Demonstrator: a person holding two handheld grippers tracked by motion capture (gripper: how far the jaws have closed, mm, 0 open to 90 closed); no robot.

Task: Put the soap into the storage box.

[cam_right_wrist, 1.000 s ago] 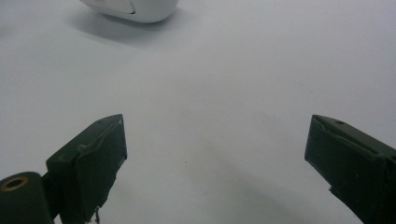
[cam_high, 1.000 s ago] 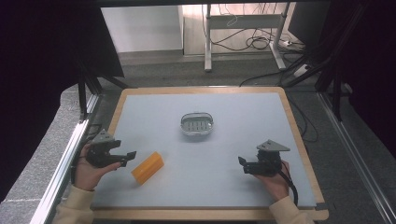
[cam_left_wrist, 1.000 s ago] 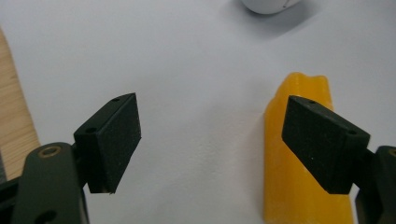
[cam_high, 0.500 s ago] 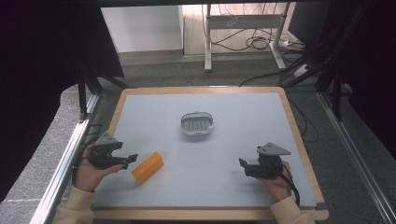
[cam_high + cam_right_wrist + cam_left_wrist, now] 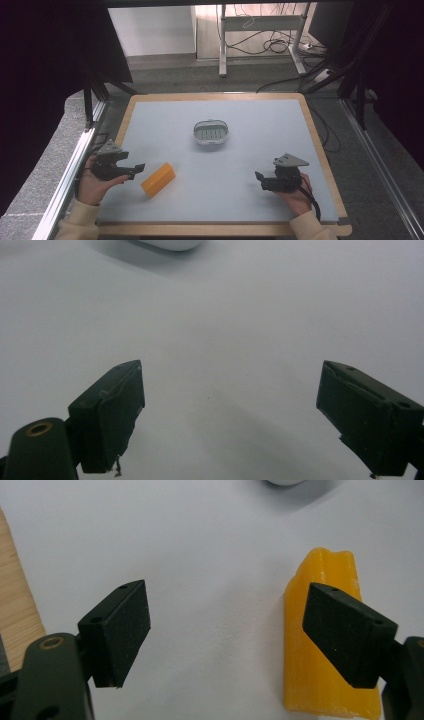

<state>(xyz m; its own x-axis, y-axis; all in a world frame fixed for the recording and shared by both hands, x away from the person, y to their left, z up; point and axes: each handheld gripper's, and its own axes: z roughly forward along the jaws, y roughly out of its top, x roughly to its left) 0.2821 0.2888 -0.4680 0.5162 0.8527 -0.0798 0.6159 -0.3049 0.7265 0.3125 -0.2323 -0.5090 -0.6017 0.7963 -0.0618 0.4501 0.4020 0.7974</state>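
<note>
Lying diagonally, yellow block [image 5: 158,179] beside wide-open left gripper [image 5: 136,169]; right gripper [image 5: 260,179] wide too.

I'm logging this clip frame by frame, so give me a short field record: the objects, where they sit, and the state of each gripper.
surface: pale grey table with a wooden rim
object 1: yellow block, lying flat near the front left
object 2: small white slotted dish, mid table
left gripper: open, jaws apart, just left of the yellow block, holding nothing
right gripper: open, over bare table at the front right, holding nothing
contact: in the left gripper view one jaw overlaps the block; touching or not cannot be told
</note>
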